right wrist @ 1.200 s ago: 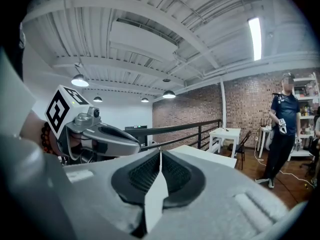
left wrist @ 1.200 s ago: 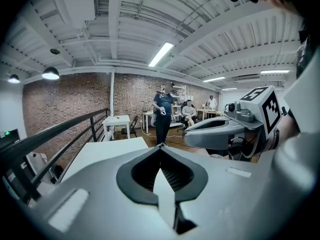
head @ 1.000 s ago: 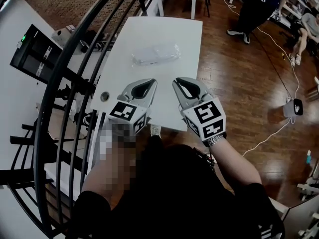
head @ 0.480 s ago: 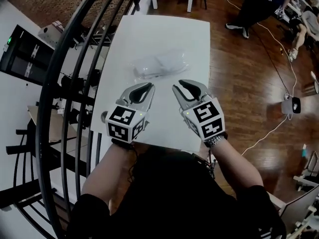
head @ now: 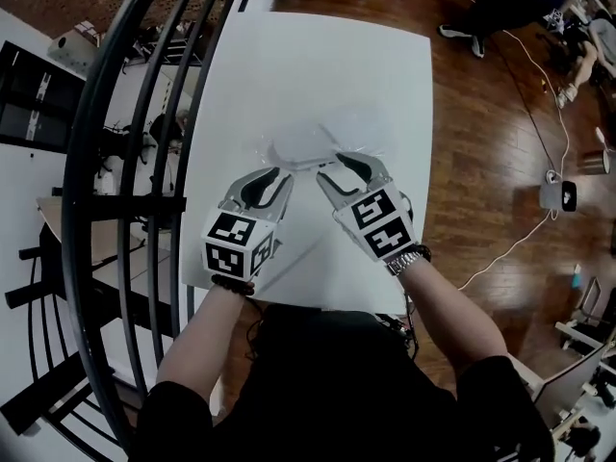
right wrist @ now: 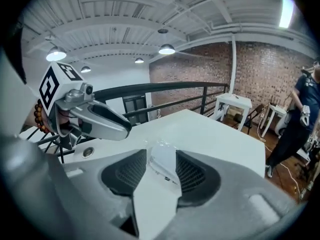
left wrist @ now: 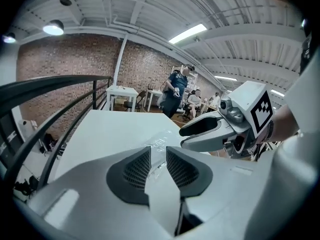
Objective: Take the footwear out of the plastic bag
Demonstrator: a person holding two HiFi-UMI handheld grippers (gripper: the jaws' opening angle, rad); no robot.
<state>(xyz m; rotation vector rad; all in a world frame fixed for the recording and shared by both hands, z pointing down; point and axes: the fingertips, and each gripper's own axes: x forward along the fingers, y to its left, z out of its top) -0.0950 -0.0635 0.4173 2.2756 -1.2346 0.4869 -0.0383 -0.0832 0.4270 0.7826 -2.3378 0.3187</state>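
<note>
Status: basically at zero, nothing is out of the bag yet.

White tabletop [head: 308, 56], black railing [head: 115, 181] curving along its left side, wood floor [head: 481, 162] on the right. There is one item on the tabletop: a clear plastic bag [head: 358, 131], lying flat about mid-table, just ahead of both tongs. Pale footwear [head: 306, 146] shows through the film and is fully inside. I can't tell if it's one piece or a pair, or which end the bag's mouth is at.

- left tongs [head: 281, 175]: nose at the bag's near-left edge, angled down at it. The jaws have just been opening and now stand a narrow gap apart. In the left gripper view the crinkled plastic lines up with that gap, but the pads aren't pressing on it. Released, holding nothing.
- right tongs [head: 339, 167]: nose at the bag's near-right edge, just beside the left pair. These jaws have also just been opening and are wider than the left. The right gripper view puts the bag's end between the tips, with the pads clear of it. Released, holding nothing.

Done: both tongs are at the bag.

Left to do:
- pinch the film with one pair
- find the mouth
- get the other pair onto the footwear
- draw it out
- set it on the tabletop

My guess is that thin film slips or bunches, so take a proper fold rather than a single layer.
</note>
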